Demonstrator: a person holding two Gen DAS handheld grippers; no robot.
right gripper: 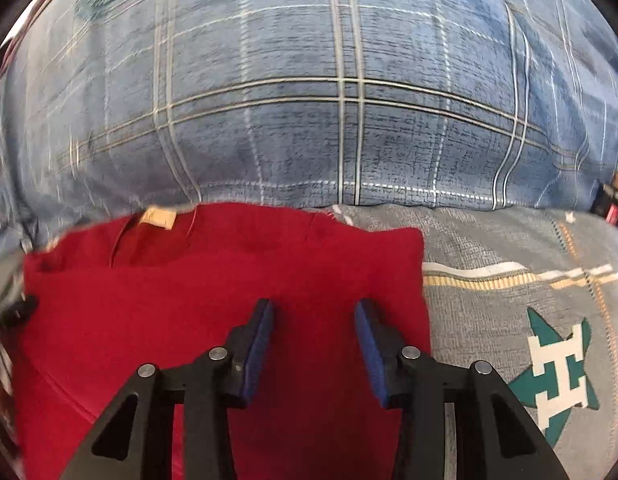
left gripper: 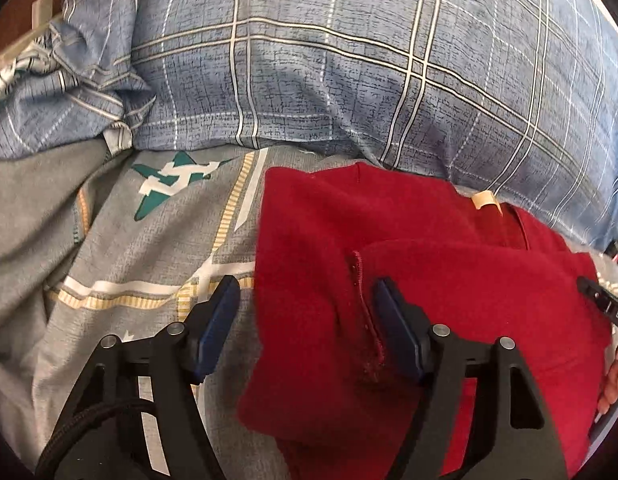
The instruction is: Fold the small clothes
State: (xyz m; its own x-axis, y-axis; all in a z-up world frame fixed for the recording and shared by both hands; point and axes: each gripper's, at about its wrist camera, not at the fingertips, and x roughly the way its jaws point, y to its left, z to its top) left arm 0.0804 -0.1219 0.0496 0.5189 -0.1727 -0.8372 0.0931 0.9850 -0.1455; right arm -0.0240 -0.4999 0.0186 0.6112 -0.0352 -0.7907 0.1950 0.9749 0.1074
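We see a red garment (left gripper: 429, 280) lying partly folded on a grey bedsheet (left gripper: 149, 248) printed with teal star emblems, its far edge close against a big blue plaid pillow (left gripper: 349, 72) that walls off the whole far side of the bed. In the left wrist view the garment's left edge runs roughly away from the camera, with open grey sheet to its left; in the right wrist view its right edge (right gripper: 423, 272) also runs away from the camera, and bare sheet with a star emblem (right gripper: 557, 376) lies beyond it. The collar, marked by a small beige label (right gripper: 159, 217), sits at the far edge toward the pillow, so the neck end points away from us; we cannot tell the long axis for certain. A folded flap lies over the body, its stitched hem (left gripper: 367, 312) running near-to-far just beside the left gripper's right-hand finger. The left gripper (left gripper: 305, 300) hangs over the garment's left part with its jaws spread wide, one blue pad over the sheet and one over red cloth, holding nothing. The right gripper (right gripper: 313, 312) hangs over the middle-right of the garment, jaws likewise parted and empty, pointing toward the pillow; at the left view's right rim, a dark part of it (left gripper: 605, 300) shows.
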